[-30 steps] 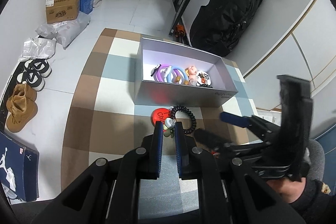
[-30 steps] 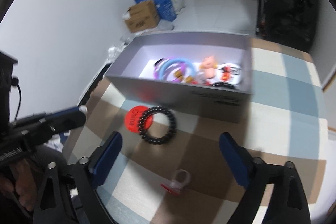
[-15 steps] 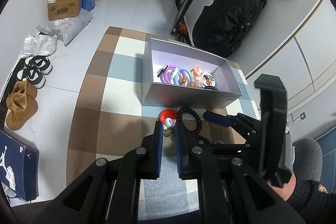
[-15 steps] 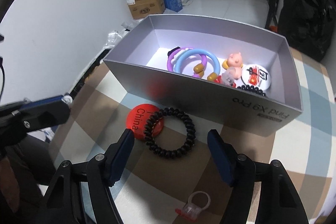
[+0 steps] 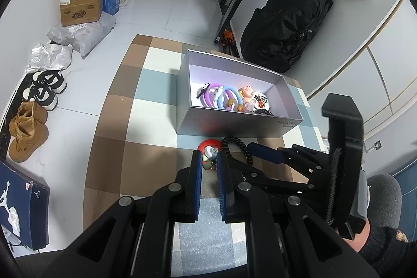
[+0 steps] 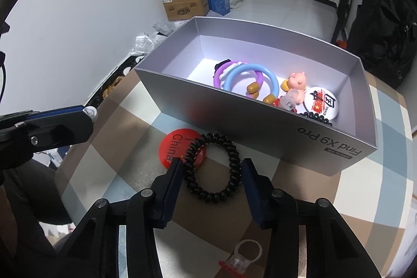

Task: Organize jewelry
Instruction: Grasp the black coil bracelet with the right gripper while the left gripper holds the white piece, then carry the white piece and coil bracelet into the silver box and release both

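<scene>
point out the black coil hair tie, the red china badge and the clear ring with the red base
black coil hair tie (image 6: 232,160): right wrist view, on its right-hand coils
red China badge (image 6: 174,145): right wrist view, on the lettering
clear ring (image 6: 247,253): right wrist view, on its loop

black coil bracelet | flat on rug, overlapping red badge | grey box apparently just behind
</scene>
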`<state>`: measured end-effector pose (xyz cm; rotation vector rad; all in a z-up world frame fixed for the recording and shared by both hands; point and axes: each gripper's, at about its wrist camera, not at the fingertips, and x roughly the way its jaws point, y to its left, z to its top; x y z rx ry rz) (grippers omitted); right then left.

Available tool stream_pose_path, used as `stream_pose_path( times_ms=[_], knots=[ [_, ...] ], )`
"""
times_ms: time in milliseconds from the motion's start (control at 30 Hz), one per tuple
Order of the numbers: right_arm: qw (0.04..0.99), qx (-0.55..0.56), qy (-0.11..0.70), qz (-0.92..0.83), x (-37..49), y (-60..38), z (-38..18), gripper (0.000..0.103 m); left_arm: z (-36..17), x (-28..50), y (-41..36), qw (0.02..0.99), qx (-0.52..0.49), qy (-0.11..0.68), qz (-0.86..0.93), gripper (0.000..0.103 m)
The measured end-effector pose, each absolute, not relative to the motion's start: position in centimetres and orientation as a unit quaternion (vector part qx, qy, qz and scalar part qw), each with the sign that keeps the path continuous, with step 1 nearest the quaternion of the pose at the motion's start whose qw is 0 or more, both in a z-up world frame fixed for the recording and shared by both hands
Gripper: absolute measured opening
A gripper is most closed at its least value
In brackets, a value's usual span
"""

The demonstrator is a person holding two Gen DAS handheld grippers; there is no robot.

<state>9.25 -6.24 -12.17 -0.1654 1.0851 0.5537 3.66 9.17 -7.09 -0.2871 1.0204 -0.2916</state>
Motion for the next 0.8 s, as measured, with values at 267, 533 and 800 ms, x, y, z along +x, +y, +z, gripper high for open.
stream_pose_path(
  times_ms=[267, 533, 800],
  knots=[
    [0.810, -0.034, 0.515, 0.278, 9.5, -7.1, -11.2, 0.044, -6.6, 3.9, 9.1, 0.858, -0.152, 0.472, -0.134, 0.007],
    [0.814, 0.009, 0.500, 0.296, 9.2, -8.7, -9.0, 0.044, -6.5, 5.1, 9.1, 0.862, -0.169, 0.464, -0.117, 0.007],
    [0.823, 0.057, 0.472, 0.312, 9.2, -10.8, -6.0, 0.044, -5.7, 6.6, 8.4, 0.871, -0.185, 0.443, -0.109, 0.007]
  ],
)
